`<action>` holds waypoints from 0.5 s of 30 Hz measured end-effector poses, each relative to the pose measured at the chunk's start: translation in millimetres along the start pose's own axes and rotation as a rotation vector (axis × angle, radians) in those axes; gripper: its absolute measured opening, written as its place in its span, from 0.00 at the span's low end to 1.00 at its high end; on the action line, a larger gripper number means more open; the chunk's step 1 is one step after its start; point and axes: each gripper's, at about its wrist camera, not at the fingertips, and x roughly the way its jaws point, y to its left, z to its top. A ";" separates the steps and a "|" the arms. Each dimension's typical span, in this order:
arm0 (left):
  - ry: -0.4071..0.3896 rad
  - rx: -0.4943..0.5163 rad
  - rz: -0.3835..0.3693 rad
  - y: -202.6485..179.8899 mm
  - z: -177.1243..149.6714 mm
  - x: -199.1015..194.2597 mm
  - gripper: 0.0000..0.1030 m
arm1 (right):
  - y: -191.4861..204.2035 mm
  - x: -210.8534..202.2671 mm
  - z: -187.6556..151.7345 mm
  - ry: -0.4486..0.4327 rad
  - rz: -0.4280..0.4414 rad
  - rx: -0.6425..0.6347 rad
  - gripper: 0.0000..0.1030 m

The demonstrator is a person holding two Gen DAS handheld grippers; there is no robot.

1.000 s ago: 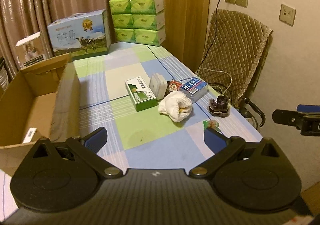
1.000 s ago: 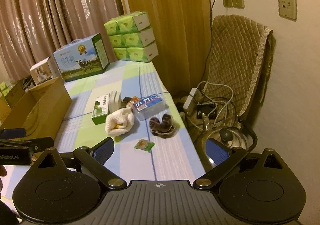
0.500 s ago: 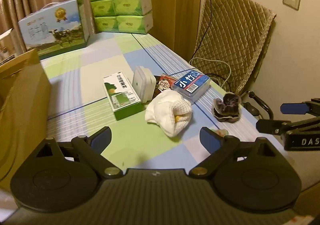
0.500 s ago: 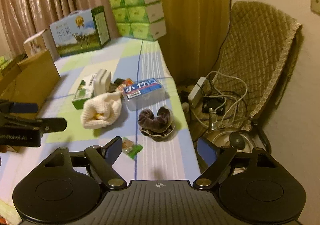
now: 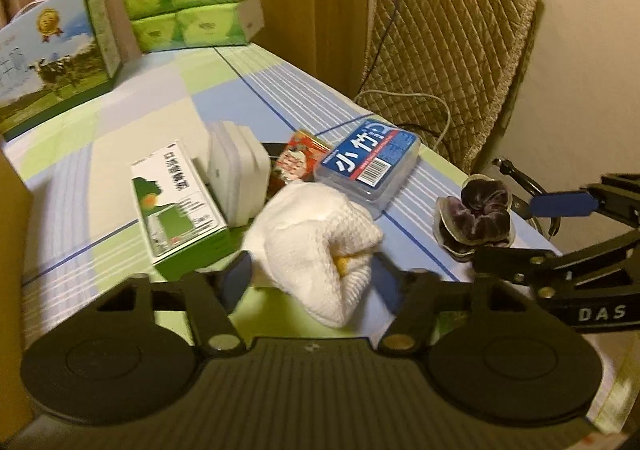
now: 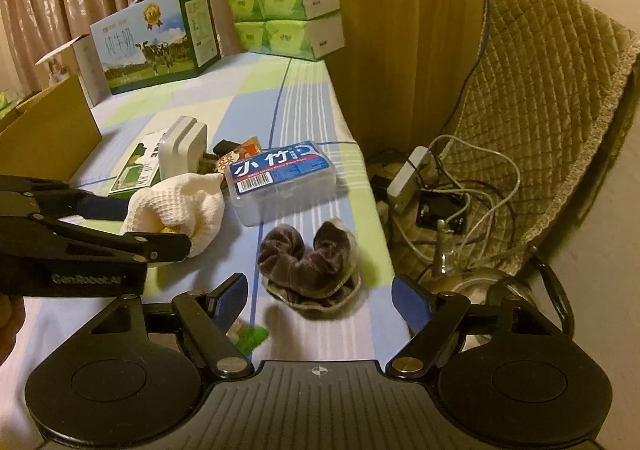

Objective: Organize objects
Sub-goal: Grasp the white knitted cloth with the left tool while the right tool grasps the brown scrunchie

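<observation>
Green wrapper [image 6: 250,338] half hidden behind right gripper [image 6: 318,300]; milk carton [image 5: 52,58] cut off.

Both grippers now closer: left gripper [image 5: 310,282] at white cloth [image 5: 320,242].

A rumpled white waffle cloth [image 5: 320,246], with something yellow showing in its fold, is seen on the checked desk [image 5: 132,122]. Beside it a green box [image 5: 176,206] lies flat, a white case [image 5: 240,174] stands on edge, and a clear blue-labelled box [image 6: 280,180] lies flat. A dark velvet scrunchie [image 6: 310,262] is set near the edge, a small green wrapper [image 6: 250,336] nearby.

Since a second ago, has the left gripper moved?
Yes. The left gripper has advanced toward the white cloth bundle, its open jaws now flanking it; the green box appears nearer.
</observation>
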 end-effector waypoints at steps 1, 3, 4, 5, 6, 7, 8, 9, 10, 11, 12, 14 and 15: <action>0.003 0.001 -0.007 -0.5 0.4 1.5 0.42 | 1.1 2.7 1.4 -0.001 0.002 -0.003 0.73; 0.001 -0.006 -0.008 0.8 -0.5 0.6 0.34 | 4.5 6.8 4.4 -0.004 0.005 -0.013 0.71; 0.000 -0.012 -0.006 2.0 -1.3 -0.9 0.29 | 6.3 9.0 5.9 -0.006 0.004 -0.018 0.69; -0.001 -0.019 -0.007 3.9 -2.6 -3.4 0.28 | 8.4 11.6 7.3 -0.007 0.002 -0.023 0.66; 0.001 -0.025 -0.003 5.3 -4.2 -6.2 0.27 | 10.1 13.9 8.1 -0.006 -0.003 -0.030 0.64; 0.003 -0.029 0.001 6.9 -6.3 -9.3 0.26 | 11.7 16.4 8.8 -0.003 -0.010 -0.040 0.58; 0.006 -0.034 0.002 8.7 -8.8 -13.0 0.26 | 13.4 18.6 9.1 0.002 -0.020 -0.048 0.54; 0.009 -0.038 0.003 10.5 -11.7 -17.1 0.25 | 15.0 20.9 9.3 0.011 -0.037 -0.060 0.49; 0.010 -0.042 0.004 11.9 -13.4 -20.7 0.25 | 16.1 21.3 9.5 0.012 -0.042 -0.070 0.43; 0.011 -0.047 0.007 13.7 -16.5 -25.2 0.25 | 17.4 20.6 9.8 0.011 -0.044 -0.079 0.33; 0.009 -0.051 0.007 15.0 -18.9 -29.2 0.25 | 19.1 19.8 9.5 0.010 -0.051 -0.090 0.30; 0.009 -0.066 0.012 17.9 -22.7 -37.3 0.25 | 21.3 16.8 10.6 0.012 -0.065 -0.100 0.22; 0.009 -0.073 0.012 19.1 -24.6 -42.0 0.25 | 21.7 14.4 11.3 0.011 -0.061 -0.091 0.21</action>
